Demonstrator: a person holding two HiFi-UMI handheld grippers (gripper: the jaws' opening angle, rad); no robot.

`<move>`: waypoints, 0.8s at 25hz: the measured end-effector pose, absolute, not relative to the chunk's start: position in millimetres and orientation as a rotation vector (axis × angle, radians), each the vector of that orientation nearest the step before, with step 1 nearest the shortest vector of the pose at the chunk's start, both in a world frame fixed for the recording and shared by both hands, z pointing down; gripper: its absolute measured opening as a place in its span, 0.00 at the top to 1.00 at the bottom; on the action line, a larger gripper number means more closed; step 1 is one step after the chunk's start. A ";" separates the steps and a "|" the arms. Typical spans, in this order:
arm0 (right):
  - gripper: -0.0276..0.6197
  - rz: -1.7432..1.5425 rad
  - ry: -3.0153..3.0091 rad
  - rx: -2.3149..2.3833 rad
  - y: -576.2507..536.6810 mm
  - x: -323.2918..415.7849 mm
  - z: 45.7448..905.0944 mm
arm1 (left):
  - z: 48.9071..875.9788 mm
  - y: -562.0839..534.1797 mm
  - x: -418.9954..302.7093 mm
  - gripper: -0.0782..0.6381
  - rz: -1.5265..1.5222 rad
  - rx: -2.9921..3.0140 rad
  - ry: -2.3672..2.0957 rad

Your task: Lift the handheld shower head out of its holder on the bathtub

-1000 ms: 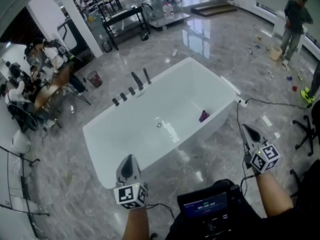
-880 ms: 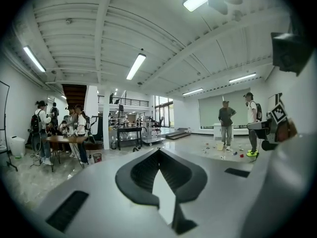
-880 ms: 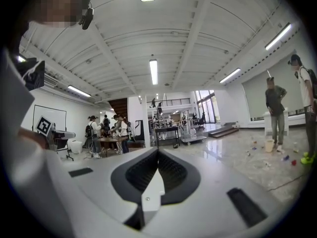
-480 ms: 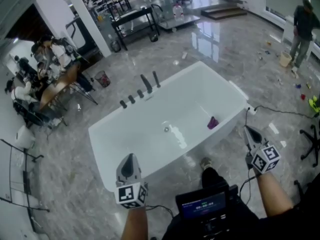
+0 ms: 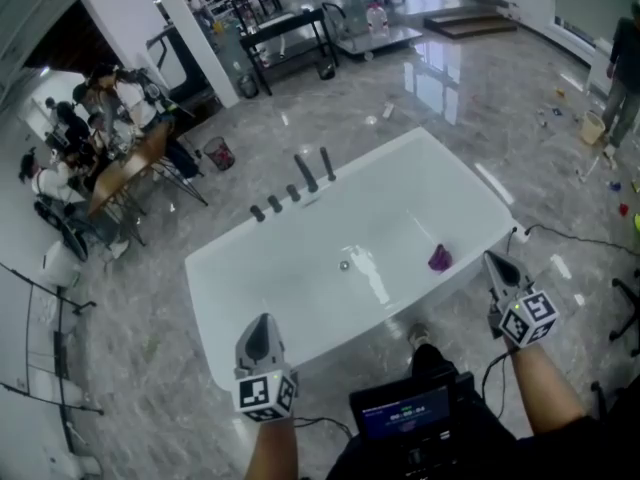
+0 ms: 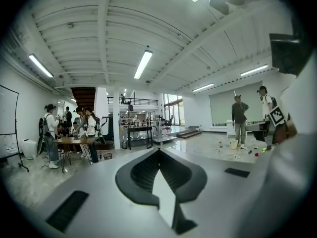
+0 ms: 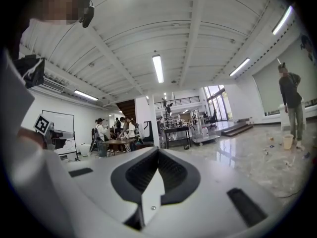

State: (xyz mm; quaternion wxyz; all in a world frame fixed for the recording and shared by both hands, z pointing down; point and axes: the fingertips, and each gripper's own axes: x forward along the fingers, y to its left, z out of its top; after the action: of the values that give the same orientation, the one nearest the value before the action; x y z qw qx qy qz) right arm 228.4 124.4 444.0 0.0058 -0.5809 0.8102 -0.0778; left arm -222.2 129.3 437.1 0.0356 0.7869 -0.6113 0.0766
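Observation:
A white bathtub (image 5: 203, 303) stands on the marble floor in the middle of the head view. Several dark tap fittings line its far rim; the two tall ones (image 5: 314, 169) stand side by side, and I cannot tell which is the handheld shower head. My left gripper (image 5: 262, 320) hovers at the tub's near left corner, shut and empty. My right gripper (image 5: 489, 259) is held by the tub's near right corner, also shut with nothing in it. In the left gripper view the jaws (image 6: 158, 150) meet at a point; in the right gripper view the jaws (image 7: 157, 150) do too.
A purple object (image 5: 439, 258) lies inside the tub near its right end, and a drain (image 5: 345, 265) sits mid-floor. A cable and plug (image 5: 520, 235) lie beside the tub. People sit at a table (image 5: 125, 168) far left. A black cart (image 5: 290, 38) stands behind.
The tub has drawn closer and slid lower in the head view as the person stepped toward it. Both grippers stay shut and now sit at its near corners.

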 end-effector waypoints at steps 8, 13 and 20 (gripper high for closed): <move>0.95 -0.294 2.542 -1.807 65.1 255.8 460.2 | 441.4 70.1 -199.5 0.88 0.253 2.381 -1.892; 0.95 -0.342 2.566 -1.781 18.9 268.9 476.4 | 449.2 37.9 -179.6 0.88 0.301 2.354 -1.903; 0.95 -0.384 2.606 -1.727 -38.8 281.3 483.3 | 445.8 -5.0 -170.9 0.88 0.331 2.303 -1.957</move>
State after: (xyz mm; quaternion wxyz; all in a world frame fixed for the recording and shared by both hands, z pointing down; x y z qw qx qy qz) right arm 281.3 -38.8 483.3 -0.0038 -0.5483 0.8273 -0.1219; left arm -170.9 -5.0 445.8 0.0507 0.7565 -0.6429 0.1087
